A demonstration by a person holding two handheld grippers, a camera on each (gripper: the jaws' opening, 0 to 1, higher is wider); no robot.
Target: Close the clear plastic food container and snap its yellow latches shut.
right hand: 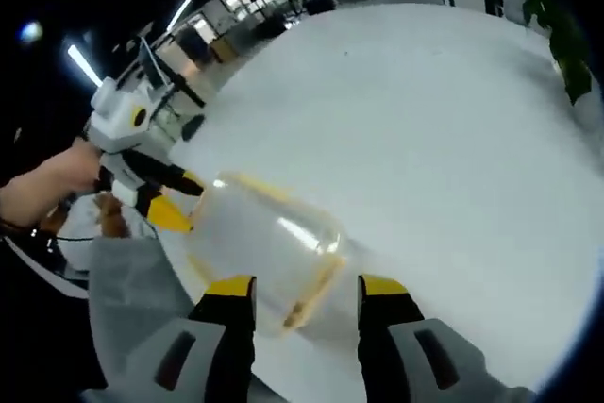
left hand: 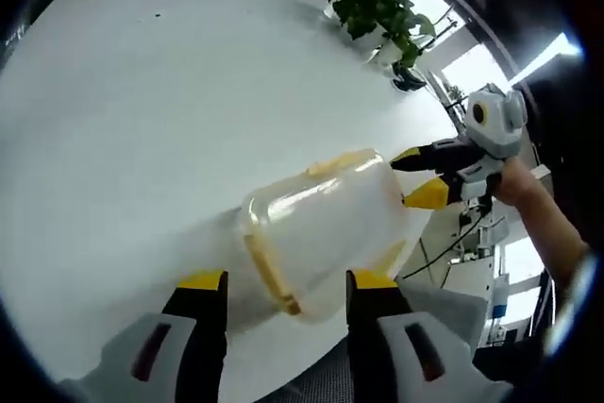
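The white table [left hand: 142, 120] is bearing everything; a potted plant [left hand: 377, 7] is standing at its far edge, toward one o'clock in the left gripper view. The clear container [left hand: 321, 233] is sitting near the table's near edge, ahead of both tools, its lid apparently seated. I am holding my left gripper [left hand: 286, 285] with jaws spread, empty, just short of it. My right gripper [right hand: 307, 290] is likewise parted and empty. A yellow latch [left hand: 269, 276] is lying at six o'clock. I judge latching is now in hand: next, pressing each latch down firmly.
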